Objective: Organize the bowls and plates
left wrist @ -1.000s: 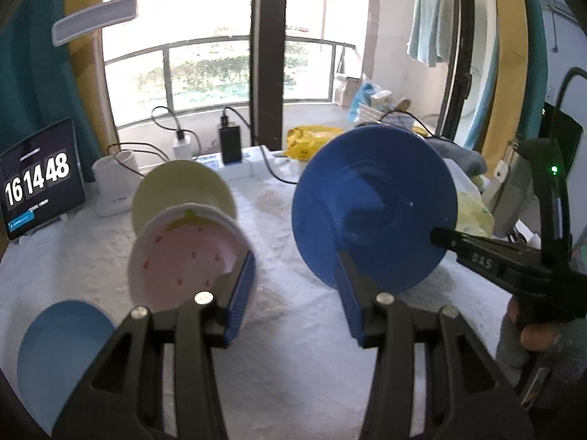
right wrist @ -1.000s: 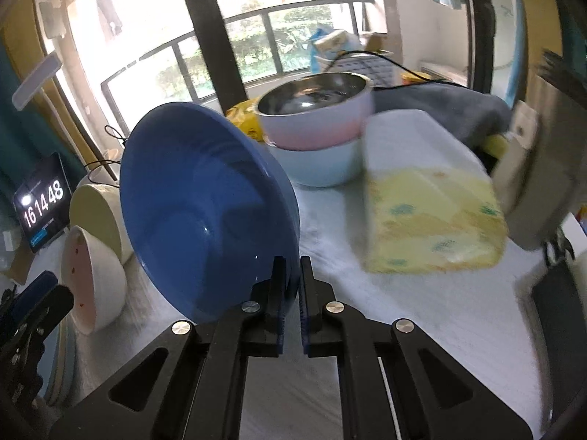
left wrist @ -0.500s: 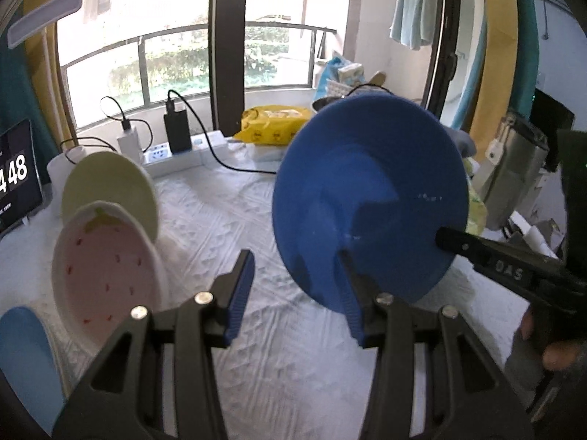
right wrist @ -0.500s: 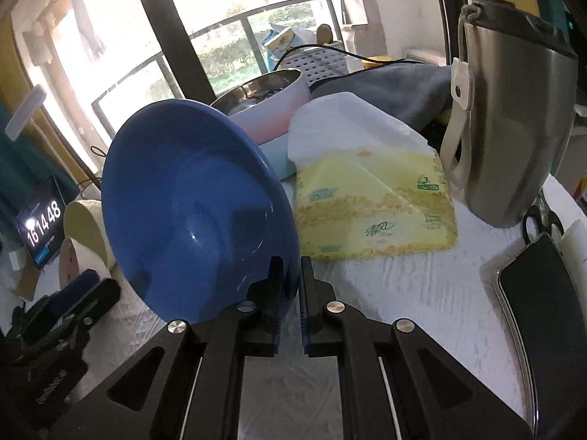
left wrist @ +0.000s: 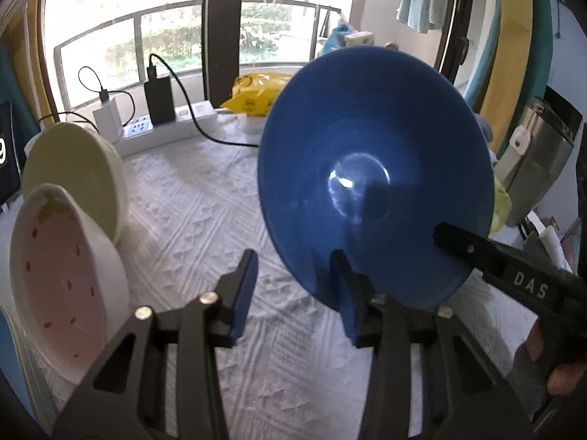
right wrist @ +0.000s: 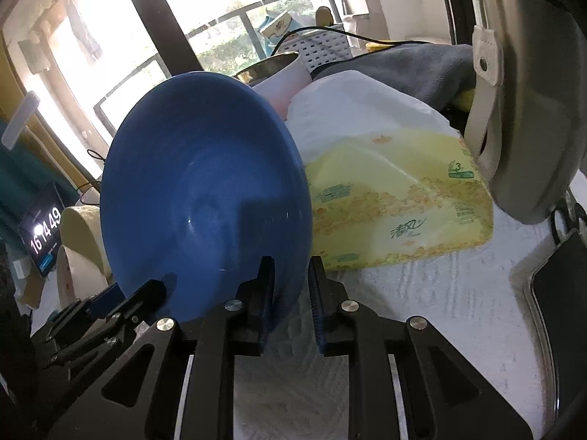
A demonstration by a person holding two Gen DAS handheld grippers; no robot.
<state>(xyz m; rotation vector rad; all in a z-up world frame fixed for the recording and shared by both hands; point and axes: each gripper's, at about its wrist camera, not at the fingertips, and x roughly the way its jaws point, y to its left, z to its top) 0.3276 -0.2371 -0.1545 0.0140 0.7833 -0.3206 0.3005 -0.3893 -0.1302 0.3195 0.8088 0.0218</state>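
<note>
Handover is where you stand, by my reading: the blue plate (left wrist: 374, 168) is on edge, nearly upright, its lower rim between both pairs of fingers. Your right gripper (right wrist: 290, 293) has its fingers opening, the rim between them, with a gap showing at the right finger (right wrist: 317, 293). Your left gripper (left wrist: 293, 293) is closing, fingers apart; its right finger (left wrist: 346, 293) sits at the plate's rim, the left finger clear of it. Plate is deep blue, glossy, shallow-dished, above the white cloth on the table (left wrist: 205, 212). Two pale bowls (left wrist: 69, 242) stand on edge off the left finger.
</note>
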